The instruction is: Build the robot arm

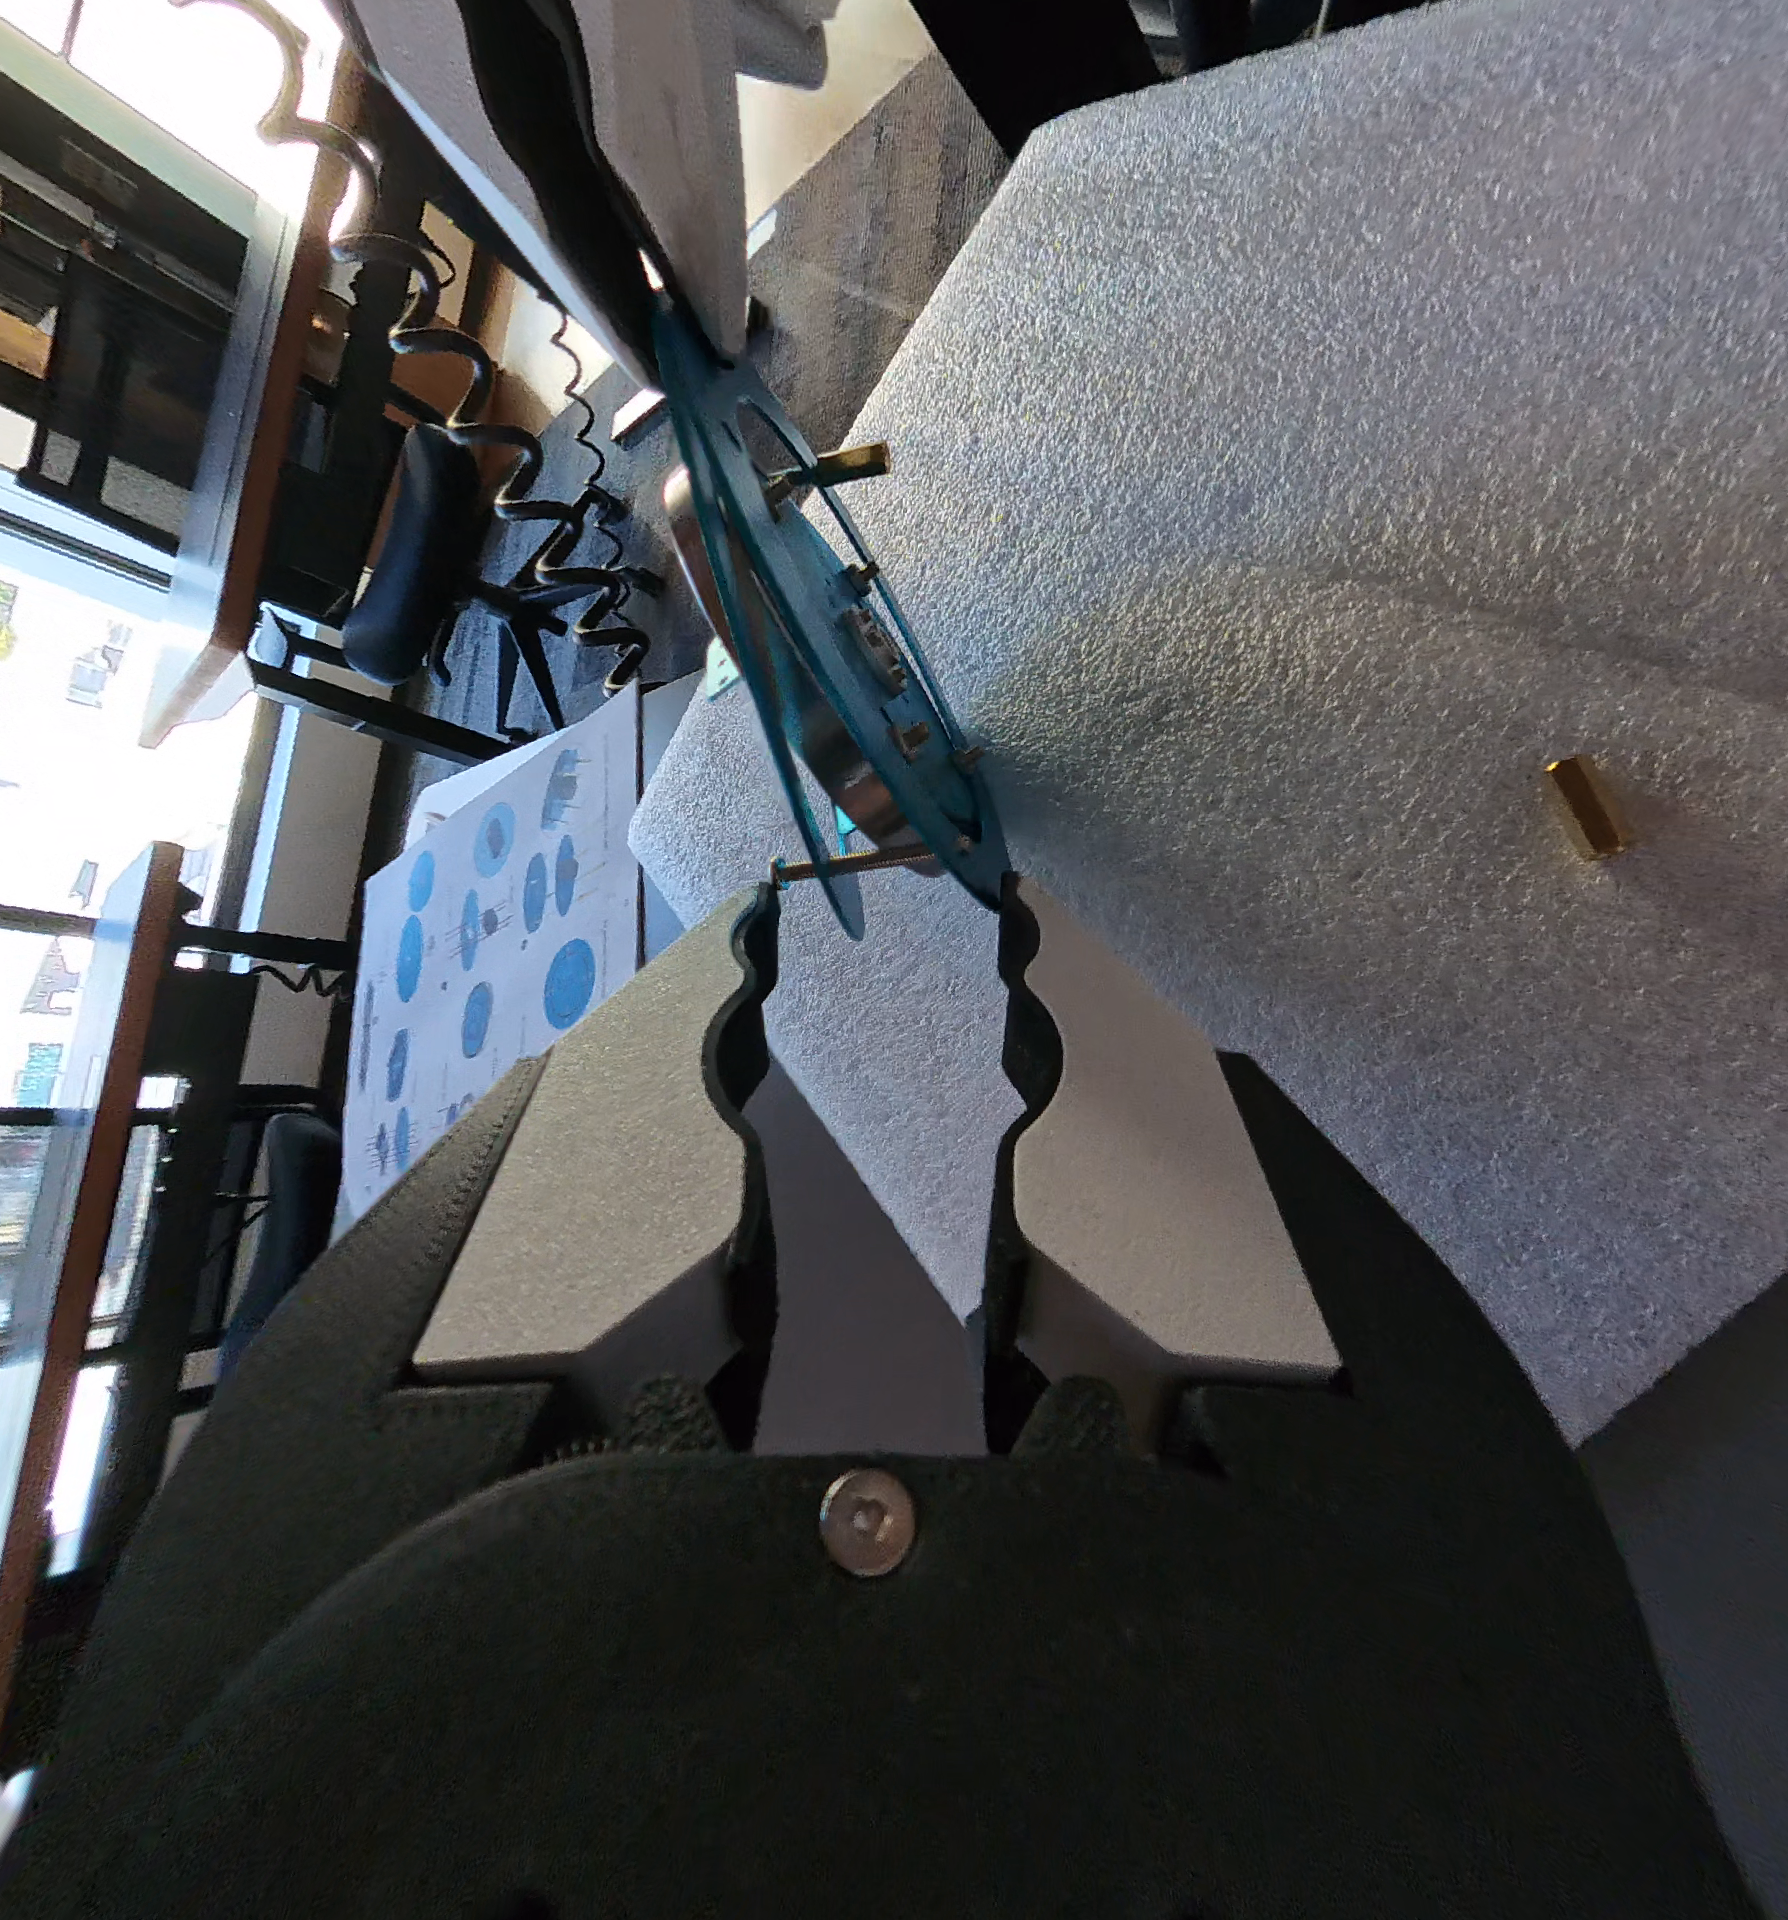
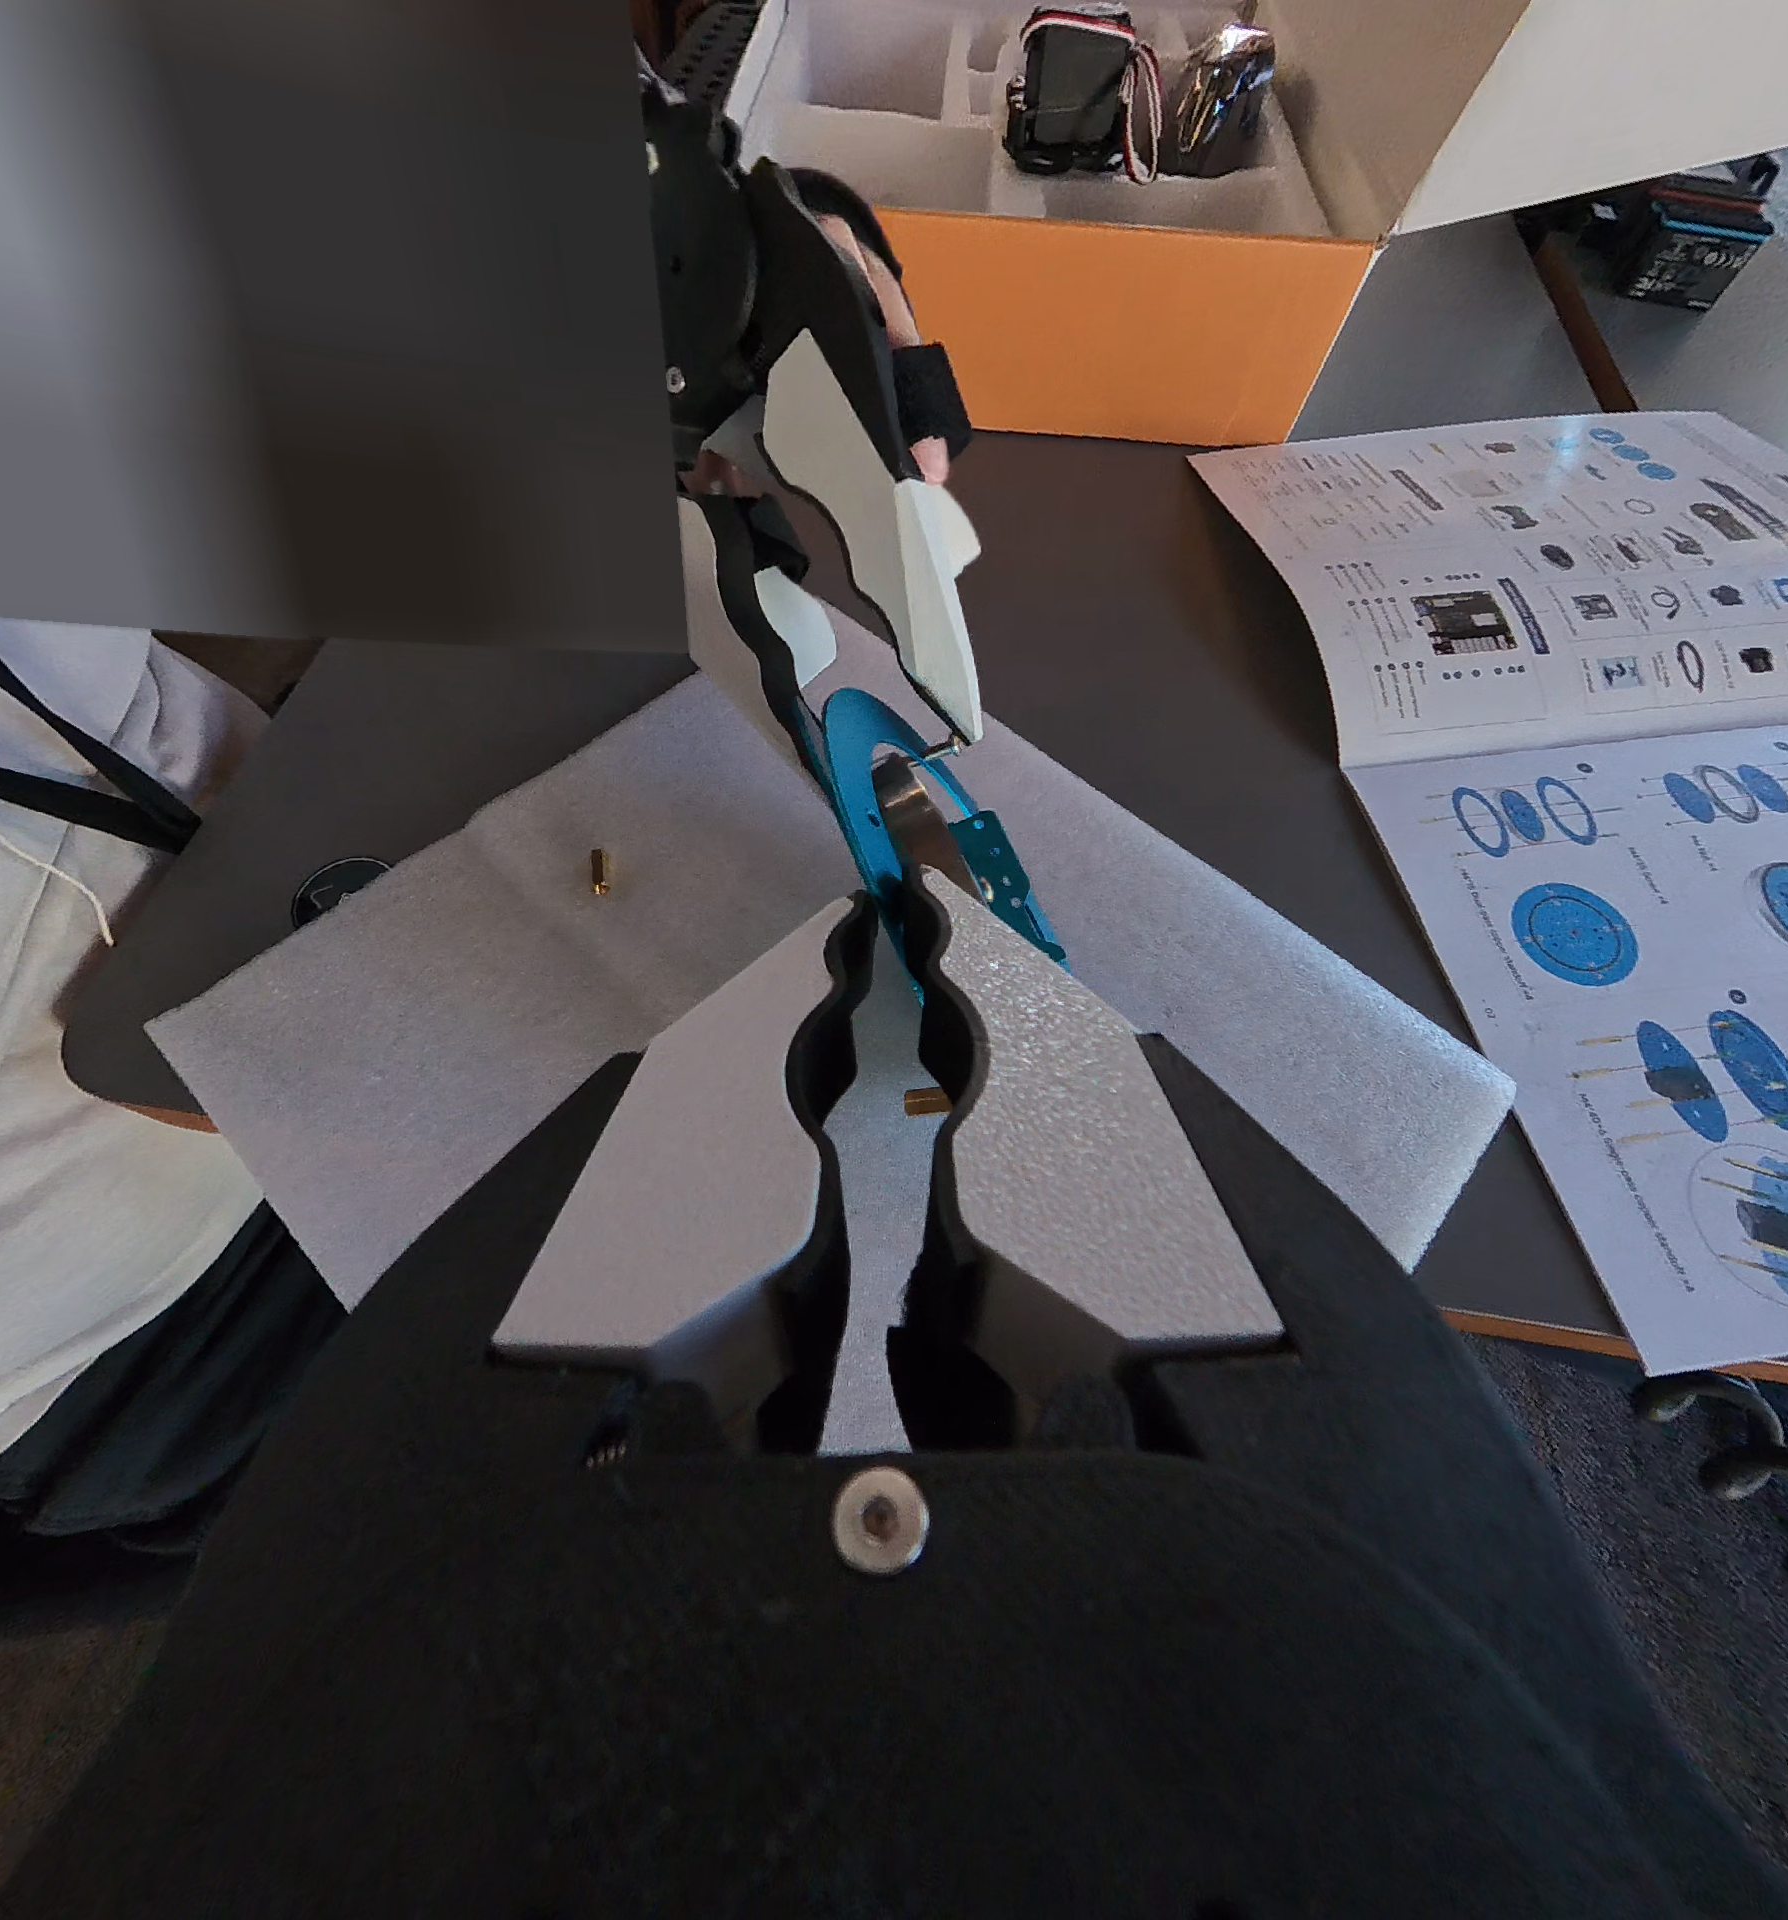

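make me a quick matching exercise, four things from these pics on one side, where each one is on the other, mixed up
Things:
1. blue disc assembly
2. loose brass standoff
3. instruction sheet
4. orange box

Places:
A. lying alone on the white foam sheet
B. open at the far end of the table
C. held on edge above the foam
D. spread flat on the table beside the foam

Pairs: 1-C, 2-A, 3-D, 4-B

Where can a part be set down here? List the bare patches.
Bare foam sheet left of the loose brass standoff; bare dark tabletop between the orange box and the instruction sheet. Crowded mid-sheet: both tongs meet at the blue disc assembly.
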### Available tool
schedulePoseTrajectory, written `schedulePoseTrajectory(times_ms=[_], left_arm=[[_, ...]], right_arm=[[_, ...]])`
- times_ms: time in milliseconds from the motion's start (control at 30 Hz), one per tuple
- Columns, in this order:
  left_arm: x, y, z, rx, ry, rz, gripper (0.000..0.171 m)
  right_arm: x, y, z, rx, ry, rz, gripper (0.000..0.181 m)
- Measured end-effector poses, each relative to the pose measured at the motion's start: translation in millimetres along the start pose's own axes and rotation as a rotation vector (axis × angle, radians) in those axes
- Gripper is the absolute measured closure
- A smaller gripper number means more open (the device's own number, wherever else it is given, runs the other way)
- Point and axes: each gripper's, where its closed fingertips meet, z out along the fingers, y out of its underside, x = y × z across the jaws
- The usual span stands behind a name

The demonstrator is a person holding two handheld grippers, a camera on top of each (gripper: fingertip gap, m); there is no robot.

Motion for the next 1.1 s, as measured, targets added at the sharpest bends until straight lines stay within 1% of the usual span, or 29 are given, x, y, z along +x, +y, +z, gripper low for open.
schedulePoseTrajectory(times_ms=[133, 300, 467, 500, 567, 667, 733, 800, 833, 967, 1067, 1100], left_arm=[[-2.9, -1.3, 3.1, 0.023, 0.018, -0.049, 0.131], [-5.2, -0.7, 5.1, 0.054, 0.081, -0.206, 0.133], [-4.8, 0.2, 5.8, 0.070, 0.118, -0.288, 0.135], [-2.8, 0.1, 5.8, 0.078, 0.140, -0.312, 0.145], [-3.5, -0.2, 6.3, 0.100, 0.130, -0.329, 0.145], [-4.9, -0.2, 8.5, 0.103, 0.087, -0.291, 0.142], [-4.6, -2.3, 9.8, 0.115, 0.113, -0.340, 0.137], [-6.2, -2.2, 10.2, 0.129, 0.147, -0.400, 0.127], [-8.3, -0.9, 10.3, 0.129, 0.151, -0.408, 0.123], [-12.9, 1.7, 11.5, 0.109, 0.166, -0.384, 0.117], [-12.4, -6.4, 13.2, 0.155, 0.211, -0.398, 0.121], [-11.7, -8.3, 14.0, 0.168, 0.231, -0.406, 0.126]], right_arm=[[3.3, -1.6, 0.6, 0.031, -0.015, 0.004, 0.178], [9.6, -1.4, -0.6, 0.092, -0.008, 0.020, 0.178], [8.7, -0.6, -1.7, 0.123, -0.006, -0.017, 0.178], [8.6, -0.1, -2.1, 0.123, -0.002, -0.030, 0.178], [10.6, 0.5, -3.0, 0.124, 0.002, -0.029, 0.178], [14.0, 1.4, -4.3, 0.132, -0.009, -0.013, 0.178], [14.7, 2.4, -5.4, 0.134, -0.040, 0.011, 0.178], [16.5, 3.2, -6.5, 0.139, -0.056, 0.022, 0.178], [16.8, 3.8, -7.1, 0.141, -0.068, 0.026, 0.178], [19.2, 4.7, -8.3, 0.143, -0.103, 0.035, 0.178], [17.7, 4.8, -8.4, 0.146, -0.143, 0.044, 0.178], [17.9, 5.0, -8.5, 0.146, -0.150, 0.046, 0.178]])
